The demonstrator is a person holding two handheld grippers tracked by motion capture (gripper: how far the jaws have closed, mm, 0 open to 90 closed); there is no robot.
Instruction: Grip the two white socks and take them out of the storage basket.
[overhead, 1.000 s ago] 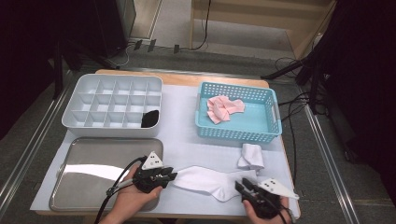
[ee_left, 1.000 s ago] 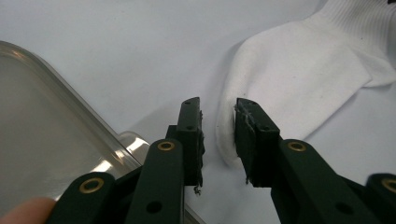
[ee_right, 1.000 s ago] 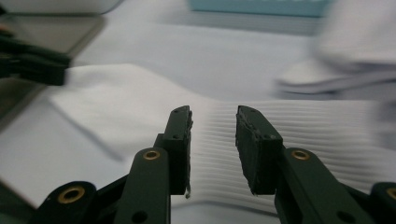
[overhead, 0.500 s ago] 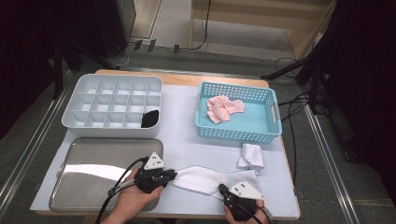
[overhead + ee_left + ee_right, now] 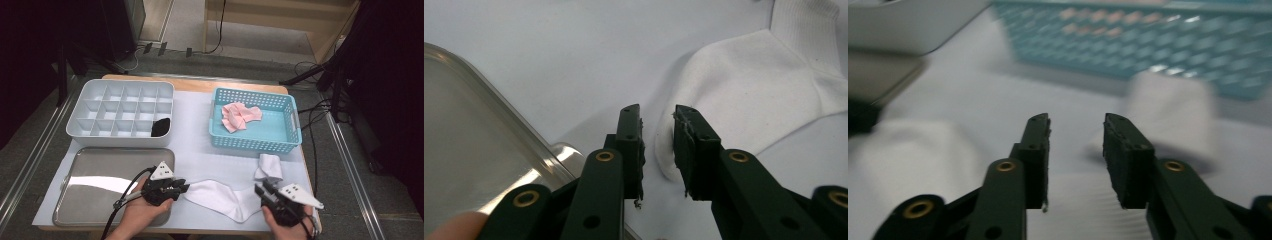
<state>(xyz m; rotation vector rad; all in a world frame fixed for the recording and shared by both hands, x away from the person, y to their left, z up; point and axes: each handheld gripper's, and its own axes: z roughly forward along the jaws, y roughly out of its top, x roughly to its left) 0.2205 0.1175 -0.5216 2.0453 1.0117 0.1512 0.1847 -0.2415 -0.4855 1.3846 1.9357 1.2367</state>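
Lab-type data-collection bench, not a home. Evidence: table (image 5: 215, 150) w/ white cover sheet and metal side rails; loose cables (image 5: 315, 107) on grey floor right of table; black stand legs (image 5: 75, 65) behind table's left corner; plain wood cabinet (image 5: 280, 25) behind table; dark drapes at both sides.

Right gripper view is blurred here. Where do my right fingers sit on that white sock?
Observer: In the high view, the right gripper is at the right end of the long white sock. Its fingers have just been opening, with nothing pinched.
Operator: And the left one?
Observer: The left gripper has just been opening too. The sock's other end shows in the gap between its fingers, not gripped.
Operator: What's the white blur ahead?
Observer: A second, folded white sock, lying in front of the blue basket.
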